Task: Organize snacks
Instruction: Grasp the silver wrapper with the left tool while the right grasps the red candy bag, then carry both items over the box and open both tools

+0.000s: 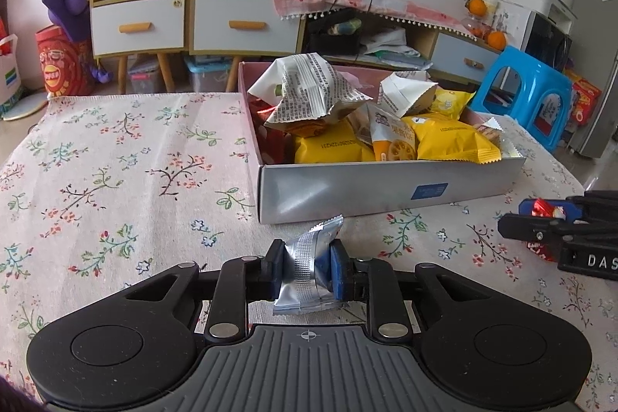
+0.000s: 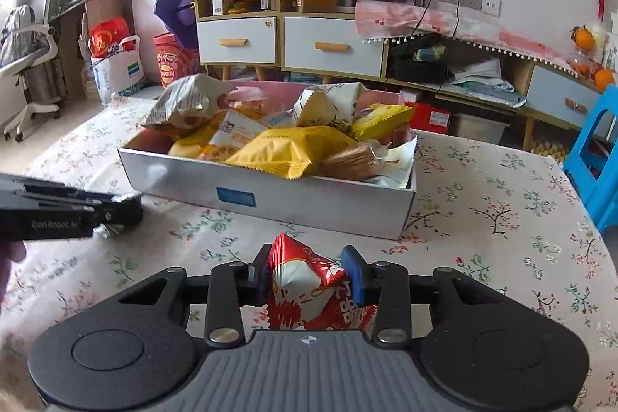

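Observation:
A silver cardboard box (image 1: 347,197) (image 2: 301,203) stands on the floral tablecloth, heaped with several snack packets, mostly yellow and white. My left gripper (image 1: 307,267) is shut on a small silver foil packet (image 1: 307,273), held just in front of the box's near wall. My right gripper (image 2: 309,271) is shut on a red and white snack packet (image 2: 309,284), also short of the box. In the left wrist view the right gripper (image 1: 540,219) shows at the right edge with the red packet. In the right wrist view the left gripper (image 2: 119,209) reaches in from the left.
The floral tablecloth (image 1: 116,180) covers the table to the left of the box. A blue plastic stool (image 1: 529,95) stands past the table's right side. Cabinets with drawers (image 1: 154,22) line the far wall. A white office chair (image 2: 27,64) stands at far left.

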The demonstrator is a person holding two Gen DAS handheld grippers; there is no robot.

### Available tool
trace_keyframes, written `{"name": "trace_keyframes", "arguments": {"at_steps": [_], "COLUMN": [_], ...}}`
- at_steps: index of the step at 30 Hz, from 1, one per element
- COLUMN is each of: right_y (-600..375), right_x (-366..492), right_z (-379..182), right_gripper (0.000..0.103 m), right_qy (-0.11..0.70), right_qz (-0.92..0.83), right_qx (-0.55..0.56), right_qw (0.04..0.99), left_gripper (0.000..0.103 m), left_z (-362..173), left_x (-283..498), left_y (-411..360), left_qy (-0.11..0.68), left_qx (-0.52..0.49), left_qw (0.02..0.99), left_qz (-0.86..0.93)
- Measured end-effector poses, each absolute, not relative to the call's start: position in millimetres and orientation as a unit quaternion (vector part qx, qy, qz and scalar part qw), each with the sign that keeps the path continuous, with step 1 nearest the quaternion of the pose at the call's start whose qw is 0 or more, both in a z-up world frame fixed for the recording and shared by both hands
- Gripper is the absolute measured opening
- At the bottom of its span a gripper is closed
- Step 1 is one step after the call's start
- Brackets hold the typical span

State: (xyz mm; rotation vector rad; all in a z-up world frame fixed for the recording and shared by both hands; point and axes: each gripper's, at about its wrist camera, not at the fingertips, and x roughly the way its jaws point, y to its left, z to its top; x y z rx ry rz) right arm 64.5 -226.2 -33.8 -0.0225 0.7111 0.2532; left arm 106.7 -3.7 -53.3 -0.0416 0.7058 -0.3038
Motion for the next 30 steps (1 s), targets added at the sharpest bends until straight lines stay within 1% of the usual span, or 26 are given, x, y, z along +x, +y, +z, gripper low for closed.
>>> {"name": "trace_keyframes", "arguments": {"at_steps": [12, 24, 30], "right_y": [-216.2, -210.0, -208.4], "right_x": [69.4, 78.9, 94.1], "right_z": [-11.8, 18.9, 30.6], "right_gripper": [0.026, 0.026, 0.026], "right_qy": [0.351, 0.348, 0.354], "right_qz": [0.132, 0.139, 0.128], "right_qx": [0.010, 0.069, 0.106], "right_qw": [0.927, 0.925, 0.920], "left_gripper": [0.021, 0.021, 0.021], "left_z": [-38.0, -13.0, 15.6], "left_x": [100.5, 92.3, 105.9], "left_y": [-5.6, -11.2, -15.0], "left_qy": [0.354, 0.345, 0.331], "left_qx": [-0.040, -0.062, -0.061], "left_qw": [0.923, 0.922, 0.925], "left_qz": [-0.148, -0.165, -0.175]}}
